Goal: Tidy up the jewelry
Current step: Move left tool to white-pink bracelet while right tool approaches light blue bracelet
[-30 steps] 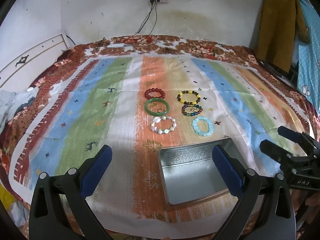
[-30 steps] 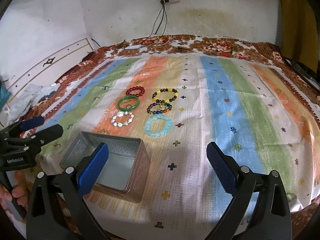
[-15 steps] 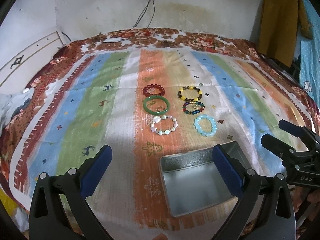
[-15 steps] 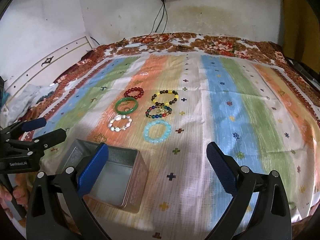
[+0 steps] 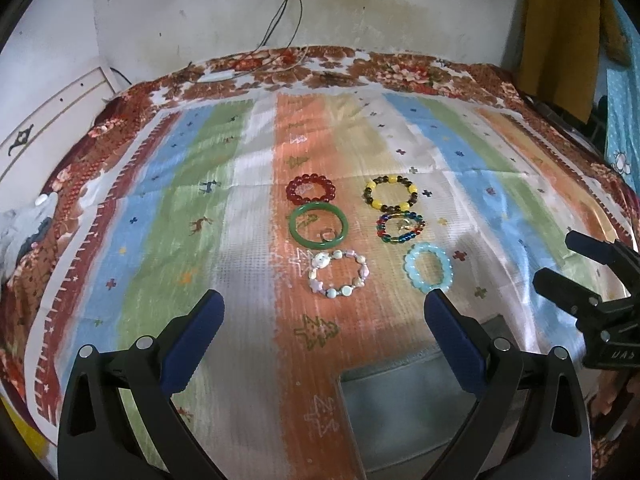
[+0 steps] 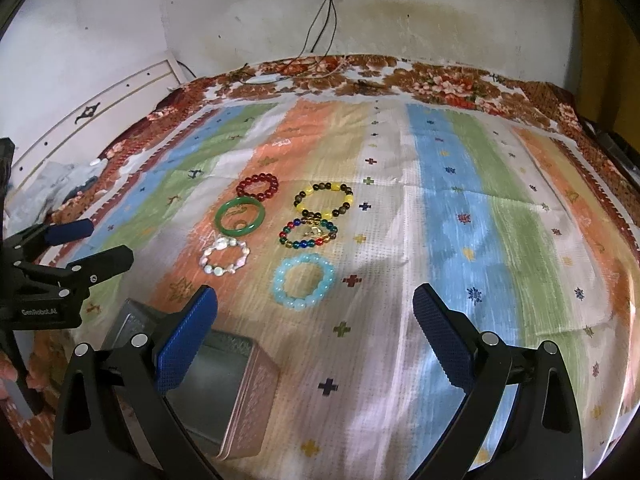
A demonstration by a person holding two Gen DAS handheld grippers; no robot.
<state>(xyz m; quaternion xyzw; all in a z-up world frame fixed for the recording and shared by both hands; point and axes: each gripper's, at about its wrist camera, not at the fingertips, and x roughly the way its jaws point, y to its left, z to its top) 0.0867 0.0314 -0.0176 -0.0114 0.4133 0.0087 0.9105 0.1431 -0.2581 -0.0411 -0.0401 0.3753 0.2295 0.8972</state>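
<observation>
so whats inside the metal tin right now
The visible part of the metal tin shows only bare floor, no jewelry. Gripper fingers cover part of its interior in both views, so those parts cannot be checked.

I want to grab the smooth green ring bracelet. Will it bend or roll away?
The smooth solid green bangle looks like one rigid hoop with no beads, so it probably stays stiff. Its glossy surface may slip between the fingers. It lies flat on the striped cloth, so it should stay put, but stood on edge, a round hoop could roll.
</observation>
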